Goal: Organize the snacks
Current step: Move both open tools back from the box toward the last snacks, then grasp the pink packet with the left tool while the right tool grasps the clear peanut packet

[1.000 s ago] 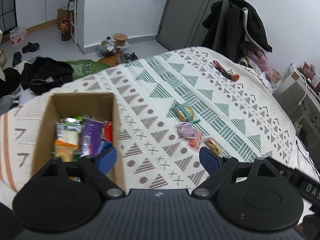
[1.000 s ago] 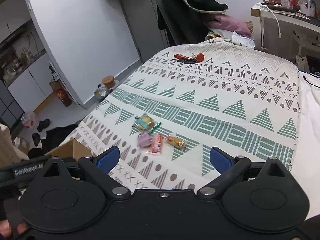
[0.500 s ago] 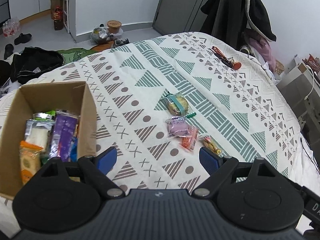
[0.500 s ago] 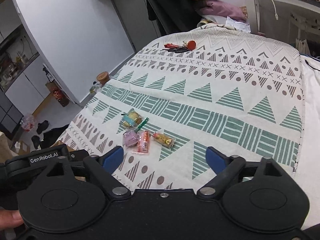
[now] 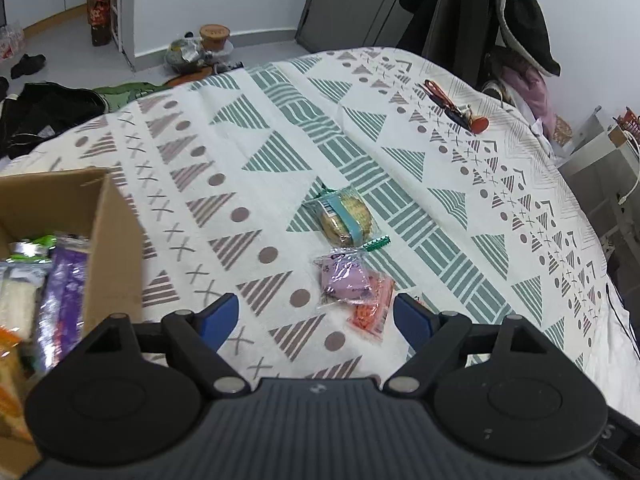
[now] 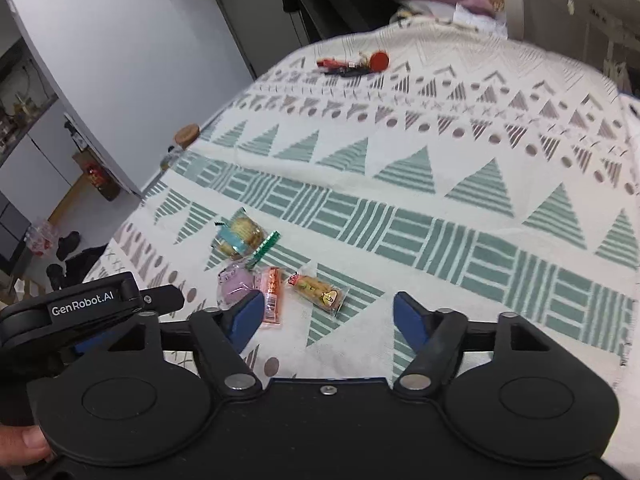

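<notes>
- Left wrist view: left gripper (image 5: 316, 318) with blue fingers spread wide, nothing held between them, above a patterned bedspread (image 5: 400, 128).
- Just beyond the fingertips, a cluster of wrapped snacks on the bedspread: a purple packet (image 5: 345, 278) overlapping an orange packet (image 5: 372, 308), both between the two fingers and nearer the right one.
- Farther off, a clear-wrapped cookie pack with a teal band (image 5: 344, 220), with a small green candy (image 5: 376, 243) just to its right.
- At the near left edge, an open cardboard box (image 5: 114, 240) holding several snack packets, well apart from the cluster.
- At the far right of the bedspread, scissors and a small red item (image 5: 456, 108).
- Right wrist view: right gripper (image 6: 325, 314) likewise spread wide and holding nothing.
- Same cluster ahead, near its left finger: cookie pack farthest, purple and orange packets nearest, a yellow-brown packet (image 6: 318, 289) to their right.
- Part of the left gripper's body at the left edge, marked "GenRobot.AI".
- A thumb (image 6: 24, 442) at the bottom left corner.
</notes>
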Motion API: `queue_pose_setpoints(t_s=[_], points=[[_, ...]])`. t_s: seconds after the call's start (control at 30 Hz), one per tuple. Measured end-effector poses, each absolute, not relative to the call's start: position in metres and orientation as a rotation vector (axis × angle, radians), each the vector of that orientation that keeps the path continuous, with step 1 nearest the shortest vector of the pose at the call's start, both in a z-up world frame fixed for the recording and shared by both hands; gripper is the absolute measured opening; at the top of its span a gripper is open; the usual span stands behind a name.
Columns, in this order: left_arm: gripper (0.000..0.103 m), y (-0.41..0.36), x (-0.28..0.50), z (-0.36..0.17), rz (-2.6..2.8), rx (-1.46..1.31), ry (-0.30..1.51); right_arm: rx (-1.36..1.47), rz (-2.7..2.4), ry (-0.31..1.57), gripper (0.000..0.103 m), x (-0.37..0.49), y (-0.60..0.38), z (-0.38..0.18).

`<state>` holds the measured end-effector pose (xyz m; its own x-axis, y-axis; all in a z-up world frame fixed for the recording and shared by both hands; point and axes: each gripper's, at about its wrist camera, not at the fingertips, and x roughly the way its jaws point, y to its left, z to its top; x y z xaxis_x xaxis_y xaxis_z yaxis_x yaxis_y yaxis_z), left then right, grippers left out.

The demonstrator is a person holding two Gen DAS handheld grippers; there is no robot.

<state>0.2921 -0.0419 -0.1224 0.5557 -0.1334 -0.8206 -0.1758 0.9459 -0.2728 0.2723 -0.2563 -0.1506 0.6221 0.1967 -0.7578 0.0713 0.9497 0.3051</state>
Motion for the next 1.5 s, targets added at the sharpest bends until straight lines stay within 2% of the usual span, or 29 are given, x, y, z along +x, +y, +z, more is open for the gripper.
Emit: queue_pose_setpoints(t_s=[0.07,0.2,0.27,0.73,0.83,0.87,1.07,1.17,1.23,1.3,1.4,1.5], points=[[0.081,-0.044,0.3,-0.129,0.02,-0.341,0.997,0.314,0.074,0.924,0.064,0.282,-0.253,-0.158],[0.068,-0.046,0.316,-0.144,0.008,-0.353,1.031,0.322,0.073,0.959,0.064,0.297,-0.249,-0.171],[0.064,-0.047,0.323,-0.15,0.005,-0.358,1.039,0.329,0.074,0.975,0.064,0.302,-0.247,-0.177],[0.062,-0.061,0.358,-0.188,-0.001,-0.361,1.093,0.332,0.075,1.037,0.061,0.331,-0.241,-0.206],[0.044,-0.063,0.365,-0.189,0.006,-0.345,1.102,0.316,0.085,1.037,0.061,0.336,-0.238,-0.208],[0.034,-0.064,0.367,-0.189,-0.004,-0.333,1.11,0.308,0.086,1.039,0.061,0.337,-0.237,-0.208],[0.031,-0.061,0.361,-0.186,-0.008,-0.339,1.108,0.275,0.081,1.027,0.06,0.341,-0.234,-0.21],[0.031,-0.056,0.354,-0.181,-0.002,-0.337,1.1,0.236,0.079,1.024,0.056,0.341,-0.232,-0.211],[0.031,-0.05,0.349,-0.178,0.004,-0.345,1.091,0.19,0.081,1.022,0.047,0.341,-0.228,-0.212],[0.031,-0.043,0.342,-0.174,0.002,-0.35,1.08,0.161,0.08,1.026,0.031,0.342,-0.225,-0.212],[0.031,-0.036,0.331,-0.168,0.008,-0.342,1.072,0.171,0.1,1.04,0.018,0.337,-0.226,-0.21],[0.031,-0.028,0.319,-0.163,0.021,-0.342,1.06,0.171,0.097,1.037,0.017,0.331,-0.226,-0.205]])
